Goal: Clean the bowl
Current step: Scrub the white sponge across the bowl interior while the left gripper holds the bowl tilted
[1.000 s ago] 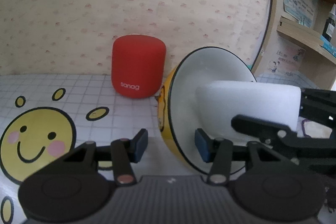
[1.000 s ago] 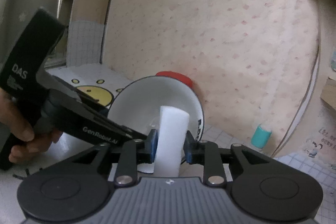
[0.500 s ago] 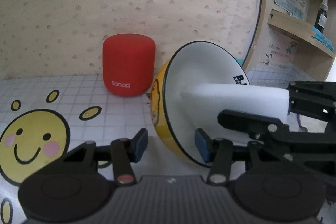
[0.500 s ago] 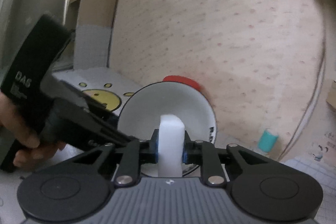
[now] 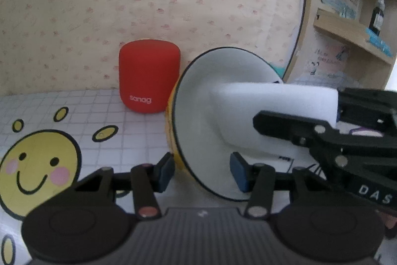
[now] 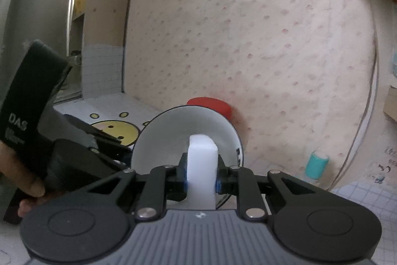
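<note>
Right tool [image 6: 200, 176] is clamped hard on the sponge [image 6: 201, 165], pinching it in at the waist, with the front end poked into the bowl [image 6: 171, 140]. Left tool [image 5: 201, 173] is only partly open but it's got the bowl's rim wall between its pads, one pad outside on the yellow, one inside on the white, so it's holding the bowl [image 5: 198, 116] tipped on its side with the mouth facing the sponge [image 5: 273, 113]. The bowl sits just right of the red speaker [image 5: 148, 76], near the wall, above the desk [image 5: 139, 135]. It looks like glazed ceramic to me: stiff, slick, chippable, a bit heavy for a rim pinch, so I'd keep the grip deep on the rim wall and go easy on pushing. The sponge is soft and light, squashes instead of scraping. Versus a second ago: the left jaws have just closed a touch more on the rim, the right jaws squeezed the sponge thinner, and the sponge reaches further across the bowl's inside.
</note>
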`<state>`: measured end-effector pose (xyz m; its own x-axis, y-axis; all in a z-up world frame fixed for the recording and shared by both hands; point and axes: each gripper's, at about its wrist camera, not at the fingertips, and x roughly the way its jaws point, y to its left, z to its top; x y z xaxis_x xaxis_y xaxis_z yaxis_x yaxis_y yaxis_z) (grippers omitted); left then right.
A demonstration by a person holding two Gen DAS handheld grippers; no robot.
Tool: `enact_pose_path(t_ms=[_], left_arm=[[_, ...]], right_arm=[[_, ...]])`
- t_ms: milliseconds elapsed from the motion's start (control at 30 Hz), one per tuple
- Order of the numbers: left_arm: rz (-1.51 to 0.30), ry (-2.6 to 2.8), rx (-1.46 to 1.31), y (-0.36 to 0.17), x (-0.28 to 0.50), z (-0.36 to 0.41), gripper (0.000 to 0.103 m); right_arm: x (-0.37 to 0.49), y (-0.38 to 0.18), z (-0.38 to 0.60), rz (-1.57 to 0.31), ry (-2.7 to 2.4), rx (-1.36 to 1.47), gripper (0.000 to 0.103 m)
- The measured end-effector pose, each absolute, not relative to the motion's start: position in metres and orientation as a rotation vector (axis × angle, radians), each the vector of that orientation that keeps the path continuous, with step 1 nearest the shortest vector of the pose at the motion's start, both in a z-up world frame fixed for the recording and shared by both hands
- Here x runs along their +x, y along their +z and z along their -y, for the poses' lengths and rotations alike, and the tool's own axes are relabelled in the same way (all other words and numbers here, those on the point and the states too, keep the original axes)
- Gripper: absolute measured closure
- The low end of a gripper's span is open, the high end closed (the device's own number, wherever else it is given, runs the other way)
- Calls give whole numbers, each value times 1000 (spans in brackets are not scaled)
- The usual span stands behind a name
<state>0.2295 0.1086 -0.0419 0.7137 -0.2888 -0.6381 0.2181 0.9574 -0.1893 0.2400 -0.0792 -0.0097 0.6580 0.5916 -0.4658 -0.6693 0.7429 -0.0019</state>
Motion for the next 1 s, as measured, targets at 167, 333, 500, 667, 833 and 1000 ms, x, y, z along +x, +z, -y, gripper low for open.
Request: enact_pose_path(t_ms=[167, 333, 500, 667, 833, 1000], left_arm=[[-690, -296, -81, -41, 228, -108, 63], [-685, -310, -83, -42, 226, -108, 66], [-705, -307, -99, -43, 224, -110, 66], [-715, -306, -107, -43, 220, -114, 66], [-708, -286, -117, -42, 220, -118, 67], [-715, -290, -127, -43, 222, -119, 67]], right_arm=[[241, -11, 77, -464, 714, -185, 85], [241, -10, 77, -464, 704, -190, 85], [245, -4, 71, -448, 722, -227, 85], [250, -3, 73, -493, 819, -225, 85], [246, -9, 73, -498, 823, -252, 85], [246, -6, 78, -462, 766, -215, 85]])
